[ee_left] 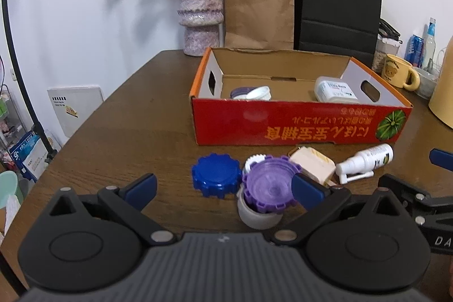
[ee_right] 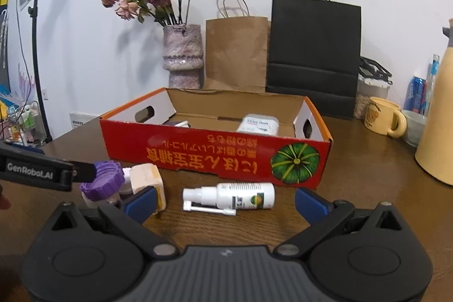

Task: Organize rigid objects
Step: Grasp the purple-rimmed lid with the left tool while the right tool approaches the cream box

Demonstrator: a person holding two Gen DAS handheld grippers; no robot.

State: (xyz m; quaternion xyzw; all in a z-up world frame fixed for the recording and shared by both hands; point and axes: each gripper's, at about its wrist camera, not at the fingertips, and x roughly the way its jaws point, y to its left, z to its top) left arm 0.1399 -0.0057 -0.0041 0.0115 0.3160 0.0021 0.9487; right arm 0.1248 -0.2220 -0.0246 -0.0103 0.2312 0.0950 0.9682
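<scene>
- Blue-padded fingers of the left claw [ee_left: 223, 187] are spread wide, low over the brown bench [ee_left: 136, 132], holding nothing.
- Between those fingers, nearest the claw, sits a purple ridged lid [ee_left: 270, 186] tilted on a grey-white jar [ee_left: 256, 214]; the right finger pad looks to be touching or just beside its rim, though I cannot tell which.
- Just left of the purple lid lies a blue ridged lid [ee_left: 216, 174], flat on the bench and well clear of the left finger pad.
- Beyond the purple lid, to the right, rests a cream box [ee_left: 310, 166].
- Spread just as wide, the right claw [ee_right: 225, 201] is empty too; a white spray bottle [ee_right: 229, 197] lies on its side just ahead of it, between its fingers.
- Farther on stands the red cardboard box [ee_left: 297, 123], open-topped, already holding a white pill bottle [ee_left: 335, 89] and a purple and white pair of lids [ee_left: 250, 93].
- Judged step: picking loose items off the bench for the red box. The next move would call for centring the left claw on the purple lid, closing on its rim, then lifting it over the box's near wall.
</scene>
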